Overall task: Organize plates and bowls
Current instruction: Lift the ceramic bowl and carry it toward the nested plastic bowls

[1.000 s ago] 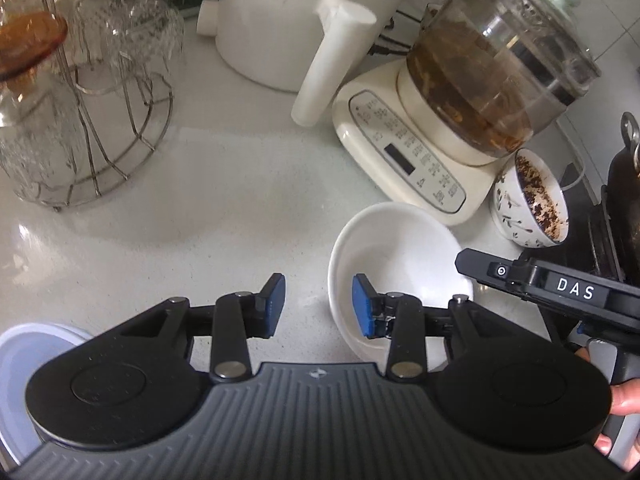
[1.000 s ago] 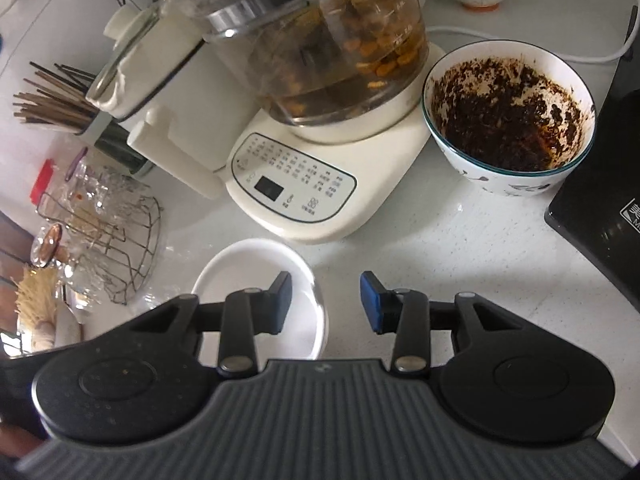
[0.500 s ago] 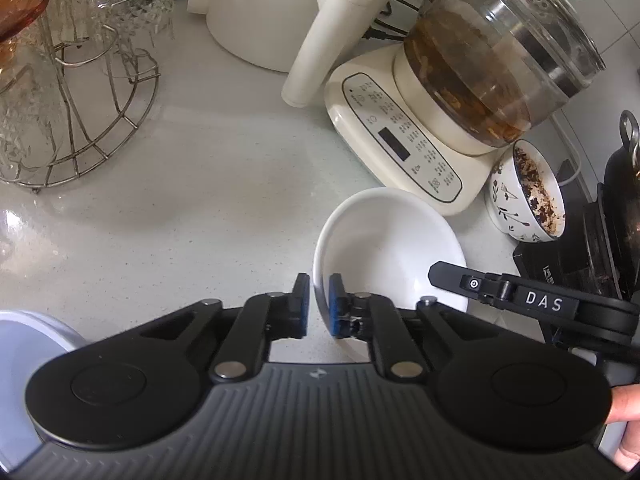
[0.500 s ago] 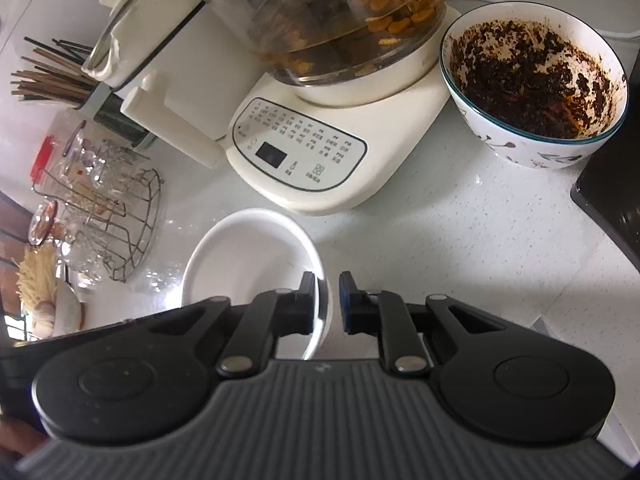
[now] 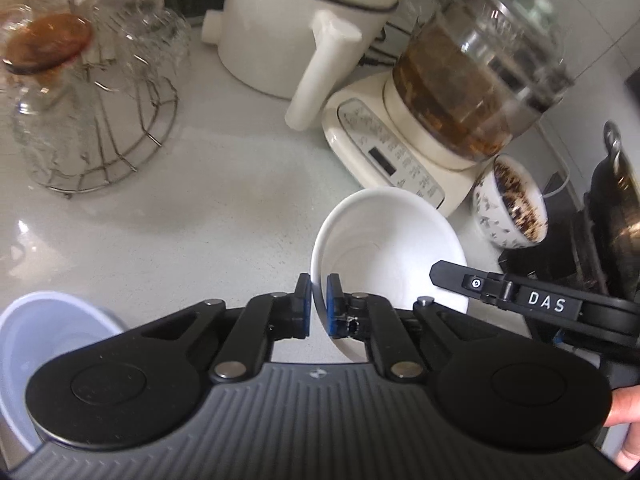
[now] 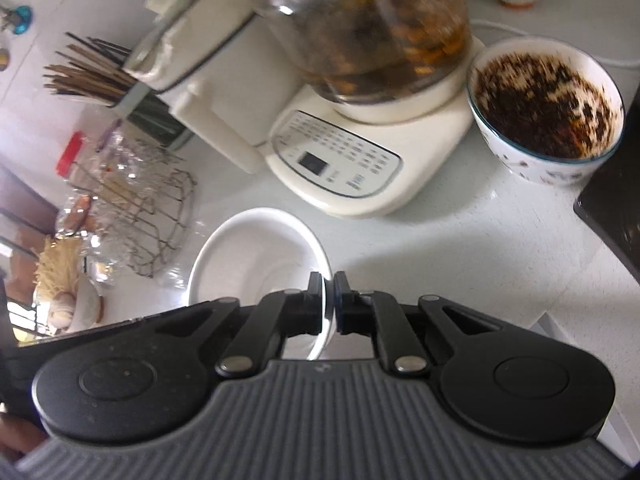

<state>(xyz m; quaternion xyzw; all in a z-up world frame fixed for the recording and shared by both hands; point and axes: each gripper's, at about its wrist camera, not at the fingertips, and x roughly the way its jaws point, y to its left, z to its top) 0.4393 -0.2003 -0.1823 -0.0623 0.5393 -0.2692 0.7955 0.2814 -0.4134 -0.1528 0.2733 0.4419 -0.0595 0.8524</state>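
- because both grippers pinch opposite rims of the white bowl [image 5: 390,256], it sits between them, tilted just above the pale counter [image 5: 192,208].
- left gripper [image 5: 319,306] clamps its near-left rim; right gripper [image 6: 329,300] clamps the other edge, so neither hand is nearer.
- plain, glossy, shallow and empty, it hangs just in front of the kettle base [image 5: 384,152], near a dirty patterned bowl [image 5: 510,204].

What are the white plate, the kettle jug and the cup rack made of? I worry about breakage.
White plate: probably glazed ceramic; smooth, glossy, opaque, with soft highlights. It could be melamine.
Kettle jug: clear glass, since the brown liquid shows through and the wall glints.
Cup rack: thin bare metal wire, shiny and silvery.
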